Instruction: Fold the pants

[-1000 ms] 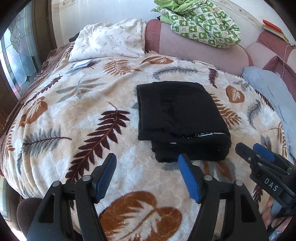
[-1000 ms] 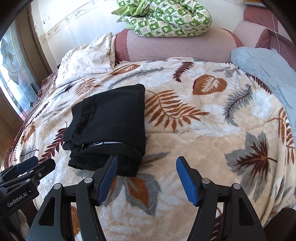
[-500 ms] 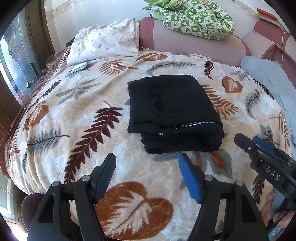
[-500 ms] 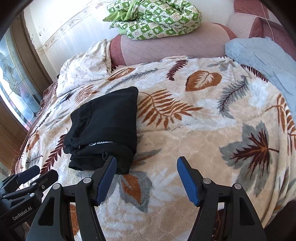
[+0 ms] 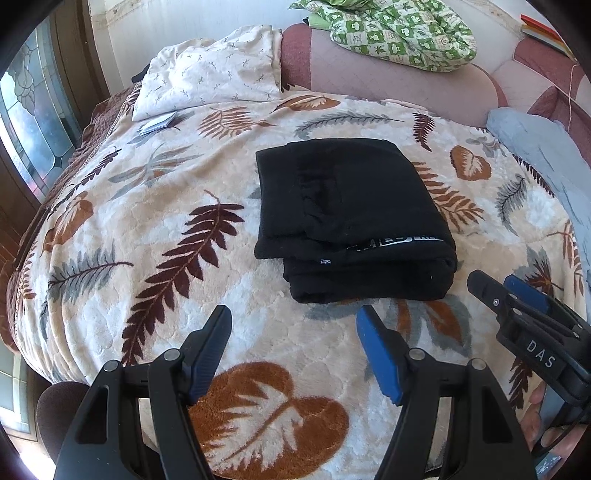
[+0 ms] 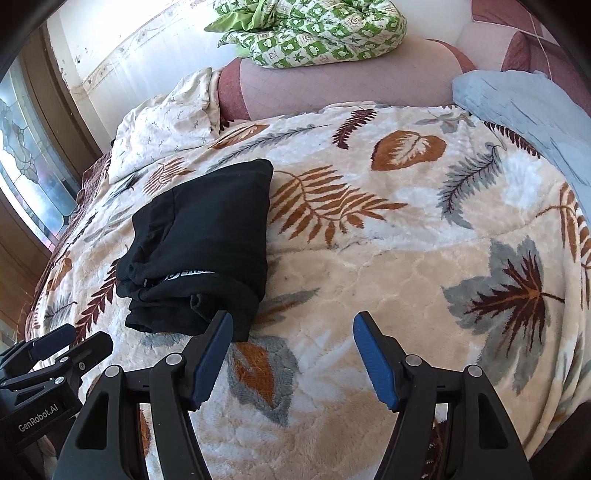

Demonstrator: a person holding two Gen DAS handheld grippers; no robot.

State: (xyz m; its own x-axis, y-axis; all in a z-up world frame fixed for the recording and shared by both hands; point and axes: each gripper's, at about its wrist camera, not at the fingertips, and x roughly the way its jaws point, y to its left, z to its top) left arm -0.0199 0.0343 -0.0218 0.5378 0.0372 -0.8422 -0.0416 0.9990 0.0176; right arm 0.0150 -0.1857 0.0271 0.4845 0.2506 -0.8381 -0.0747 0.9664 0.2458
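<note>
The black pants (image 5: 351,221) lie folded into a compact rectangle on the leaf-patterned blanket (image 5: 147,229), with a white-lettered waistband showing at the near edge. They also show in the right wrist view (image 6: 199,243), left of centre. My left gripper (image 5: 293,325) is open and empty, hovering just short of the pants' near edge. My right gripper (image 6: 291,328) is open and empty, near the pants' right front corner. Each gripper appears in the other's view, the right one (image 5: 517,295) and the left one (image 6: 70,339).
A cream pillow (image 5: 210,85) and a small flat packet (image 5: 159,123) lie at the back left. A pink headboard (image 5: 388,70) carries a green checked quilt (image 5: 399,29). A pale blue cloth (image 6: 524,110) lies at the right. A window (image 5: 29,122) is on the left.
Both grippers have drawn back from the folded pants, which now sit further away in both views. Both stay open and empty.
</note>
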